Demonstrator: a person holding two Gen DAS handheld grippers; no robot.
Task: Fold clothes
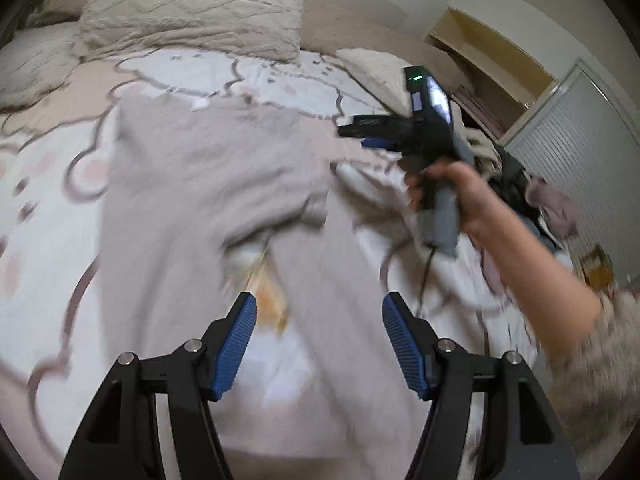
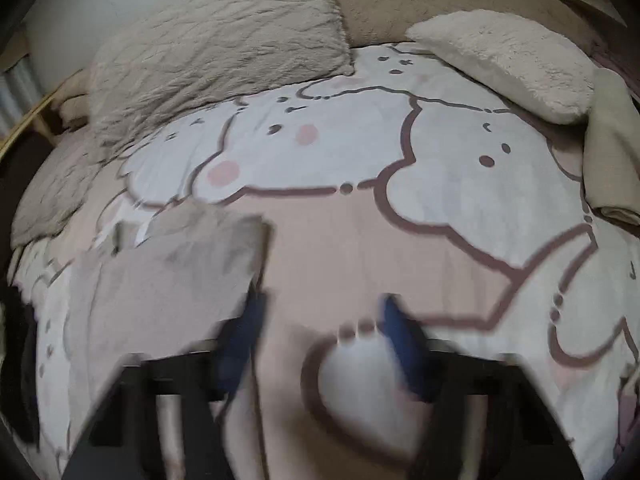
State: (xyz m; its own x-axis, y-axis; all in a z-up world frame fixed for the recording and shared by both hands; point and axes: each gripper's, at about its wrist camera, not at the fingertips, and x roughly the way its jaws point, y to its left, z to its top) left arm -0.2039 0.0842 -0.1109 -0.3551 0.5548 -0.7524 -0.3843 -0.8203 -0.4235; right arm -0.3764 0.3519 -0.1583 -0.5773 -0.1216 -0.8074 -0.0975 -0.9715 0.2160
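A taupe-grey garment (image 1: 200, 184) lies spread on the cartoon-print bedspread (image 1: 48, 208), with folds and an orange patch (image 1: 272, 296) near its middle. My left gripper (image 1: 320, 328) hovers over its near part, open, with nothing between the blue pads (image 1: 238, 340). A hand (image 1: 460, 188) holds my right gripper (image 1: 360, 136) above the garment's right edge, pointing left. In the right wrist view the right gripper (image 2: 320, 340) is blurred but open, with only bedspread (image 2: 360, 152) between its fingers. The garment (image 2: 160, 280) lies to its left.
Fluffy beige pillows (image 1: 192, 8) (image 2: 504, 60) lie at the head of the bed. A heap of loose clothes (image 1: 524, 188) sits at the bed's right side, beside a slatted door (image 1: 580, 148). A folded beige cloth (image 2: 608, 152) rests at the right edge.
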